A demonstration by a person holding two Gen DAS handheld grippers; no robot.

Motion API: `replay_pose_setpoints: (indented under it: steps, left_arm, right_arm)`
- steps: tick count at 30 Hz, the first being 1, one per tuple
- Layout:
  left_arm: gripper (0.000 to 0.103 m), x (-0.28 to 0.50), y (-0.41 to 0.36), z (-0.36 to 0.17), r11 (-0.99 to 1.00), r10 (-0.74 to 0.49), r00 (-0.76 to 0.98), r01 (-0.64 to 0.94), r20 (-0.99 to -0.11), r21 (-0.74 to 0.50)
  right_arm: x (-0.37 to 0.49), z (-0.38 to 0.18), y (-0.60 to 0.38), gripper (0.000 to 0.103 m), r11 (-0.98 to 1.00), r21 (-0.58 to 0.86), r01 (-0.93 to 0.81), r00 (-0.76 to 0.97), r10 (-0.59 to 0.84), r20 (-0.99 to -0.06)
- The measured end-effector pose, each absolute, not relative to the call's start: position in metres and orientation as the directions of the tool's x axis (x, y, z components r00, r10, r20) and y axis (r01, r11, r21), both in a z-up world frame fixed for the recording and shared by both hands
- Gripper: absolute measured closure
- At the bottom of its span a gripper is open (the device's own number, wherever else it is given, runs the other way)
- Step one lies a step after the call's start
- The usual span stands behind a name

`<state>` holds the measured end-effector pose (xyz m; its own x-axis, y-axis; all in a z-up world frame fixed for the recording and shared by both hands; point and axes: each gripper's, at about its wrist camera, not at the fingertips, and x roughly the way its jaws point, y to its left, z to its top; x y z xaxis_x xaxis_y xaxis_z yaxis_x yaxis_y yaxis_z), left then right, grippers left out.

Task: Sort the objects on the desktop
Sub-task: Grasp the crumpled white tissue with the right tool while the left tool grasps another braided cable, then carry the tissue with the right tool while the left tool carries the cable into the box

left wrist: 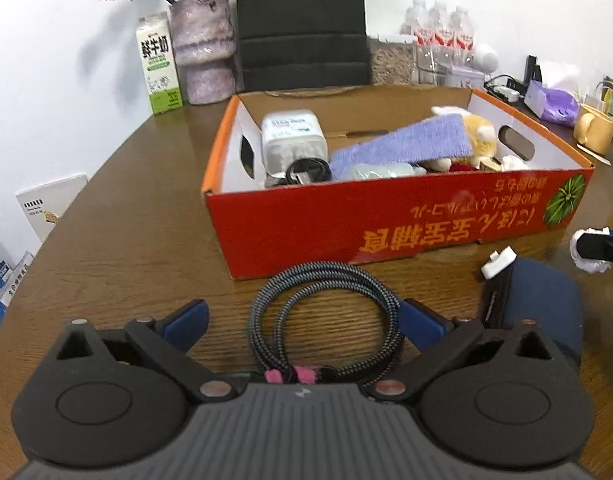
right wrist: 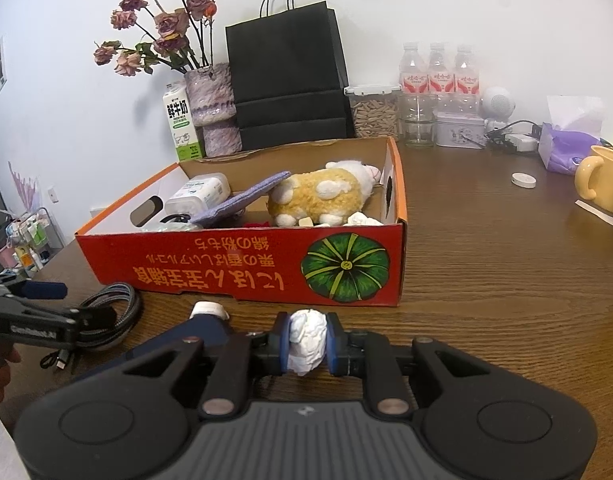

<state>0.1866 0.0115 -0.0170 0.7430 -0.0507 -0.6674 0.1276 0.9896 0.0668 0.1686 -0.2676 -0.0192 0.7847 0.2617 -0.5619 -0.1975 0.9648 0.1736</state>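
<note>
A red cardboard box (left wrist: 386, 224) (right wrist: 234, 268) stands on the wooden table, holding a plush toy (right wrist: 322, 196), a purple cloth (left wrist: 402, 144), a wipes pack (left wrist: 292, 136) and other items. My left gripper (left wrist: 302, 320) is open, its blue fingers on either side of a coiled braided cable (left wrist: 326, 312) (right wrist: 114, 300) lying in front of the box. My right gripper (right wrist: 308, 344) is shut on a crumpled white paper ball (right wrist: 306, 340) (left wrist: 586, 254), held in front of the box. A dark blue pouch (left wrist: 538, 304) with a white plug (left wrist: 498, 262) lies between the grippers.
Behind the box stand a black paper bag (right wrist: 286, 76), a flower vase (right wrist: 210, 96), a milk carton (right wrist: 180, 124), water bottles (right wrist: 438, 72) and jars. A yellow mug (right wrist: 602, 180), tissue pack (right wrist: 566, 148) and small white disc (right wrist: 523, 180) sit to the right.
</note>
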Motion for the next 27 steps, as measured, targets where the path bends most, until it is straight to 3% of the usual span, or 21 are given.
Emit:
replay_pose_setpoints:
  steps: [4, 8, 11, 13, 17, 27]
  left_arm:
    - [0.0, 0.185, 0.012, -0.02, 0.989, -0.089, 0.728, 0.147, -0.68, 0.028]
    - [0.0, 0.19, 0.007, -0.027, 0.989, -0.053, 0.706, 0.136, -0.706, 0.062]
    - [0.0, 0.193, 0.012, -0.032, 0.993, -0.083, 0.701, 0.121, -0.709, 0.003]
    - [0.01, 0.192, 0.014, -0.031, 0.994, -0.081, 0.709, 0.107, -0.7, -0.007]
    - [0.011, 0.187, 0.021, -0.026, 0.992, -0.124, 0.718, 0.099, -0.685, -0.076]
    - [0.011, 0.163, 0.025, 0.008, 0.991, -0.134, 0.798, 0.105, -0.587, -0.084]
  right_arm:
    - [0.168, -0.02, -0.268, 0.086, 0.964, 0.174, -0.199, 0.785, 0.263, -0.561]
    - [0.169, -0.02, -0.266, 0.085, 0.963, 0.177, -0.205, 0.783, 0.27, -0.56]
    - [0.168, -0.02, -0.266, 0.085, 0.962, 0.179, -0.207, 0.782, 0.273, -0.56]
    - [0.168, -0.02, -0.266, 0.085, 0.962, 0.178, -0.208, 0.783, 0.273, -0.559]
    - [0.166, -0.018, -0.266, 0.085, 0.962, 0.176, -0.21, 0.786, 0.273, -0.555]
    - [0.159, -0.005, -0.264, 0.085, 0.959, 0.164, -0.231, 0.806, 0.283, -0.52]
